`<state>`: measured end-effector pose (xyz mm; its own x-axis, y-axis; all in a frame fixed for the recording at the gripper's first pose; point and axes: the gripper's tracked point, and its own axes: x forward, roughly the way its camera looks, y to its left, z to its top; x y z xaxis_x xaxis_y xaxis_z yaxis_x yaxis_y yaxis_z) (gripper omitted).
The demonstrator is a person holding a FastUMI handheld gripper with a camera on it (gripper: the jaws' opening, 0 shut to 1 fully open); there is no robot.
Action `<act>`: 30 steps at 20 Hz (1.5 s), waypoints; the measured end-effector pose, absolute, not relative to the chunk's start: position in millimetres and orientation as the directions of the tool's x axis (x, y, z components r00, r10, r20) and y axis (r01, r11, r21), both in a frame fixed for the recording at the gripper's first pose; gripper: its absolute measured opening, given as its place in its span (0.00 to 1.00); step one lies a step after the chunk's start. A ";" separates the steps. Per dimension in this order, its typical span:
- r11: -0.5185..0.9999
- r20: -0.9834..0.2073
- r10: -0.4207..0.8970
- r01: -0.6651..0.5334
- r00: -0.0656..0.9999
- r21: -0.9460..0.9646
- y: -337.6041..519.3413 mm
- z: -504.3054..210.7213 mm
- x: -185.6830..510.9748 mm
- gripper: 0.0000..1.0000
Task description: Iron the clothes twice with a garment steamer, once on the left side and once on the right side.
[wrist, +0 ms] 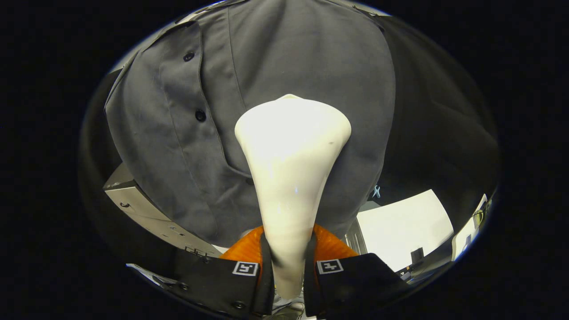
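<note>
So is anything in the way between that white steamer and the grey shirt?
Nothing visible. The gripper is shut on the steamer, both fingers pressing its handle, and its wide head points straight at the hanging shirt, beside the button placket.

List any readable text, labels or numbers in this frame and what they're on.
No readable words or numbers.
Square black-and-white marker patches on each finger of the claw: patterns, not text.
Garment steamer, gripped by the claw: unmarked.
Grey shirt: buttons, no label.
Small light mark beside the shirt hem: too small to read.
</note>
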<state>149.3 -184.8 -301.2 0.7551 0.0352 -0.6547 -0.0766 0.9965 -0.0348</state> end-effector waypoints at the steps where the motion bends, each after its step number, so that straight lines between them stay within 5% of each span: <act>1: 0.996 -0.662 0.036 -0.078 0.749 -0.033 -185.4 -307.1 148.4 0.34; 18: 0.995 -0.650 0.064 -0.094 0.757 -0.012 -175.1 -306.4 123.6 0.34; 30: 0.987 -0.476 0.127 -0.157 0.870 -0.024 -21.3 -204.1 88.0 0.34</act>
